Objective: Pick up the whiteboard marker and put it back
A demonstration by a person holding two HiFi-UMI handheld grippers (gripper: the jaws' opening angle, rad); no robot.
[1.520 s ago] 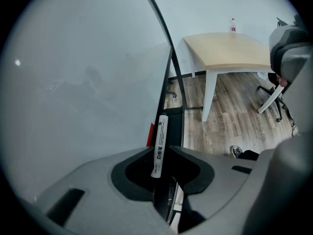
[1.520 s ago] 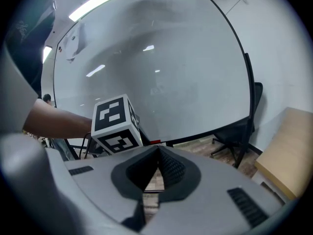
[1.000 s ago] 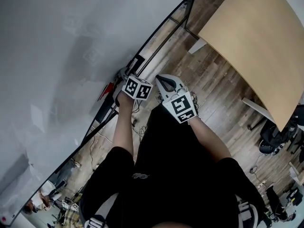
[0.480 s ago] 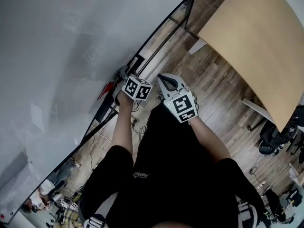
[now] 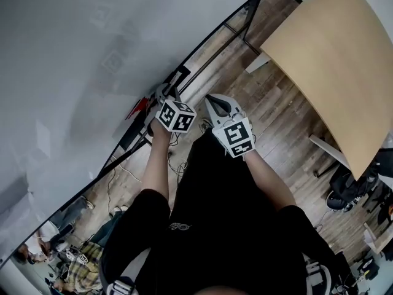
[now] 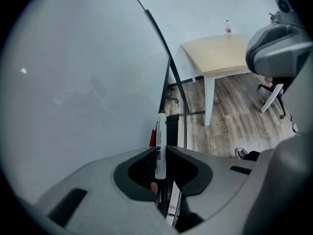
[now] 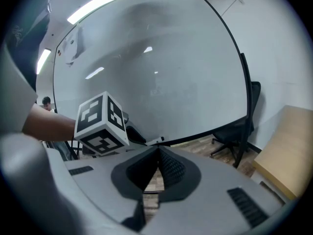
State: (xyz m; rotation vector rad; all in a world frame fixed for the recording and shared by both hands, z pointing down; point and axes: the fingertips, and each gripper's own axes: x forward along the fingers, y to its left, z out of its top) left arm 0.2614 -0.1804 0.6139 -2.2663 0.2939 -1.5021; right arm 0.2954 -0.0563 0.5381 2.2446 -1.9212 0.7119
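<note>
- Gripped whiteboard marker [image 6: 160, 131] in left gripper [image 6: 160, 150], pads pressed on its white barrel, dark end pointing toward the bottom edge of the whiteboard [image 6: 73, 82].
- Saw that grip in left gripper view only. In head view, found left gripper [image 5: 163, 94] at the whiteboard [image 5: 92, 54] lower frame, with the marker too small to make out.
- Held right gripper [image 7: 157, 150] fully closed with nothing between the jaws, aimed at the whiteboard [image 7: 161, 72].
- In head view, placed right gripper [image 5: 213, 102] just beside the left one, on the side away from the whiteboard.
- Caught in right gripper view only: left gripper's cube [image 7: 101, 124] in front of the whiteboard, plus a black chair [image 7: 244, 126] by its far edge.
- Spotted red item [image 6: 152, 138] at the whiteboard's bottom edge, just beside the marker. Spotted it in head view too [image 5: 136, 108].
- Noted wooden table [image 6: 220, 53] well apart from the whiteboard. Noted it in head view as well [image 5: 331, 60].
</note>
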